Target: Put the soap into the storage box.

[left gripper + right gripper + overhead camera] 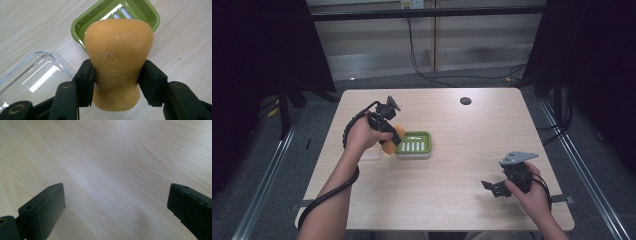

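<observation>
Orange soap bar [118, 65], smooth and waisted, stamped "Safeguard" along its face; a few pale specks near the top; pinched at its narrow middle by the left tongs [116, 82], one black jaw pressed to each side; held above the tabletop [452, 165] at the left edge of the green soap dish [414, 143], seen from the high view as an orange lump [393, 140] under the left hand [362, 134].

Green dish with rounded corners and a row of white slots in its floor; nothing lying in it, though its near part hidden behind the soap in the left gripper view [150, 15]. Clear plastic lid or tray [32, 75] flat on the wood just beside the dish, apparently holding nothing; cut off by the picture's edge; barely traceable from above.

Right tongs [493, 188] near the front right of the tabletop, jaws spread wide over bare wood, gripping nothing; right hand [532, 192] behind them. Small dark round thing [465, 100] near the far edge, too small to make out.
</observation>
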The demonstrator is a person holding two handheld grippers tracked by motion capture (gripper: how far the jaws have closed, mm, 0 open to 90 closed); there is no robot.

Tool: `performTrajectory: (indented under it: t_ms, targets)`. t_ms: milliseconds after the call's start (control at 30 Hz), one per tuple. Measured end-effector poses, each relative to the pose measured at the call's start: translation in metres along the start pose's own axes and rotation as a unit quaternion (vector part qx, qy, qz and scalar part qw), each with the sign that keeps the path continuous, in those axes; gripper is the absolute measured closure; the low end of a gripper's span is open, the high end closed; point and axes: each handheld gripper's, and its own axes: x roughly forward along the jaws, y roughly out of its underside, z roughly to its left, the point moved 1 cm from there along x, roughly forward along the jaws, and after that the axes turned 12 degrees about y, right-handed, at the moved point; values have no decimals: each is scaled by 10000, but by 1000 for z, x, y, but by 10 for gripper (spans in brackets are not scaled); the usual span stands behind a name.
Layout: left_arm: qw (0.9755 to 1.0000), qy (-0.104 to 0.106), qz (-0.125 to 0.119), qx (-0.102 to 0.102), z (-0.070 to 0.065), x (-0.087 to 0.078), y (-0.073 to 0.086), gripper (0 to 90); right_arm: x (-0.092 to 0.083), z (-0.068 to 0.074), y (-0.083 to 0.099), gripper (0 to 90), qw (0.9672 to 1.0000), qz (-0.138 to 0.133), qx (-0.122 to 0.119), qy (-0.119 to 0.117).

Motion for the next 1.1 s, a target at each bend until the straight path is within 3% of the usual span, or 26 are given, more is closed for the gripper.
performTrajectory:
  t_ms: [1100]
  targets:
    - [9999, 10, 72, 113, -3, 8, -18, 497, 0, -1, 0, 11, 10000, -4, -8, -1]
